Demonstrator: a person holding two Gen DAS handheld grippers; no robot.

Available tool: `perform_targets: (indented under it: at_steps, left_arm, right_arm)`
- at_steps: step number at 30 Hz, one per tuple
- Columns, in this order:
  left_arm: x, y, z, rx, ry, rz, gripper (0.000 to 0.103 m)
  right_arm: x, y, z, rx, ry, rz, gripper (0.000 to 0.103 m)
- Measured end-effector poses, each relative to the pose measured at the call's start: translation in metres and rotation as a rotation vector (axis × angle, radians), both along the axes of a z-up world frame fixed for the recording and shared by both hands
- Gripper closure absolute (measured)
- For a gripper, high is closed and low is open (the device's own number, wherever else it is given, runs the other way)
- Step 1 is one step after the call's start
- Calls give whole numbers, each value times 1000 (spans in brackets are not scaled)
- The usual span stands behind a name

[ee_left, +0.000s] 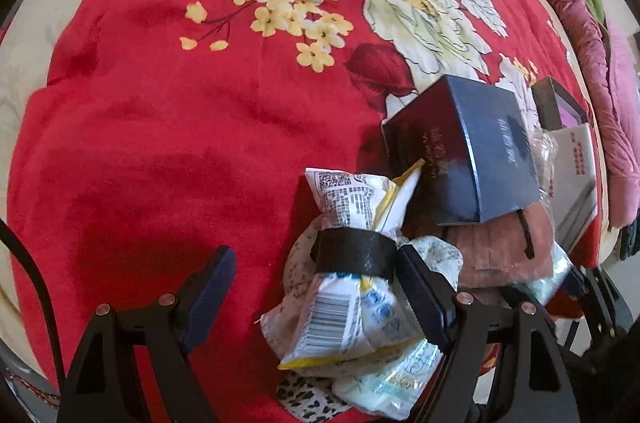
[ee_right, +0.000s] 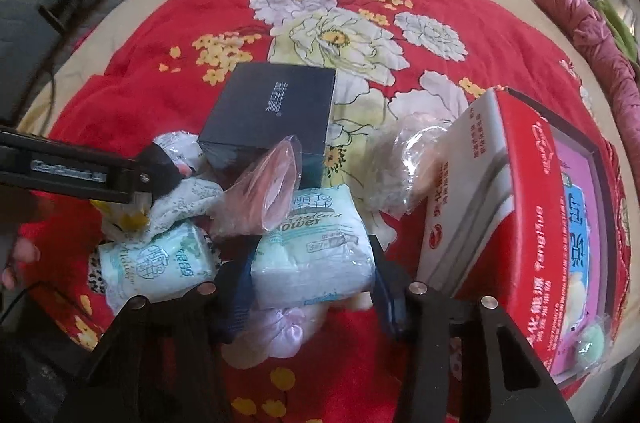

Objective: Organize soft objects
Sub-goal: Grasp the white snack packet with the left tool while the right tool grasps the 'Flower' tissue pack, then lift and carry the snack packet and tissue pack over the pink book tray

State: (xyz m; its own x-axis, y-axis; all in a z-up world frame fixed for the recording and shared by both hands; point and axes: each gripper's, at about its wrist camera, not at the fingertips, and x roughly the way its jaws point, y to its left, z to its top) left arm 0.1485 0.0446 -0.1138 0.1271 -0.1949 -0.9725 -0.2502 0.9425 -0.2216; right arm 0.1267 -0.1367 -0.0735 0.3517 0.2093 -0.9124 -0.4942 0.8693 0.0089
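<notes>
A heap of soft things lies on the red floral blanket (ee_left: 160, 103). My left gripper (ee_left: 318, 289) is open, pointing down over a white snack bag (ee_left: 344, 319) with a black band (ee_left: 352, 255) round its middle. The bag lies close against the right-hand finger (ee_left: 424, 295), and the other finger stands over bare blanket. In the right wrist view my right gripper (ee_right: 310, 287) is shut on a pale green tissue pack (ee_right: 316, 247), one pad on each side. A second tissue pack (ee_right: 160, 263) lies to its left, under a crumpled white floral cloth (ee_right: 188, 195).
A dark blue box (ee_right: 272, 111) rests behind the heap, with a big red and white carton (ee_right: 520, 215) to the right. A clear pink bag (ee_right: 264, 195), lilac satin (ee_right: 280, 327), pink cloth (ee_left: 500, 243) and leopard-print cloth (ee_left: 304, 399) lie around. A pink quilt (ee_left: 580, 23) lines the bed's right edge.
</notes>
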Motion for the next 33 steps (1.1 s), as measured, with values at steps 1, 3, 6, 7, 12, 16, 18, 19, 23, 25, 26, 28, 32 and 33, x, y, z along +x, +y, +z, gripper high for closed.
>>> perform_targets:
  at_steps: [1, 3, 6, 7, 12, 16, 18, 19, 23, 25, 26, 28, 32, 33]
  left_arm:
    - [0, 1, -2, -18, 5, 11, 30]
    - [2, 4, -5, -74, 8, 36, 48]
    - [3, 6, -3, -78, -6, 49, 59]
    - [3, 6, -3, -78, -11, 47, 60]
    - [-1, 14, 4, -140, -39, 69, 62]
    - [-7, 22, 21, -129, -80, 79, 62]
    - [-8, 23, 30, -115, -100, 78, 62]
    - [-10, 24, 36, -109, -112, 78, 62]
    - [-20, 28, 57, -127, -152, 78, 62]
    - [-24, 27, 65, -126, -171, 72, 62]
    - [-25, 24, 69, -121, -178, 65, 62]
    - [-30, 18, 78, -126, -191, 50, 62]
    - [-39, 7, 94, -121, -224, 21, 62]
    - [-41, 5, 97, -121, -229, 17, 62]
  right_arm:
    - [0, -2, 2, 8, 1, -5, 52]
    - [-1, -9, 9, 40, 5, -27, 52]
    - [-5, -16, 19, 57, -7, -45, 52]
    - [-6, -19, 22, 59, -13, -50, 52]
    - [-8, -30, 32, 79, -15, -84, 52]
    - [-13, -38, 45, 108, -31, -111, 52]
    - [-15, -40, 50, 122, -37, -119, 52]
    - [-16, -41, 53, 127, -42, -125, 52]
    - [-22, -47, 64, 157, -50, -155, 52]
    - [-26, -50, 71, 177, -64, -164, 52]
    - [-28, -52, 74, 181, -72, -170, 52]
    - [-31, -56, 80, 189, -82, -181, 52]
    - [-38, -65, 91, 217, -100, -202, 52]
    - [-41, -69, 96, 221, -112, -211, 52]
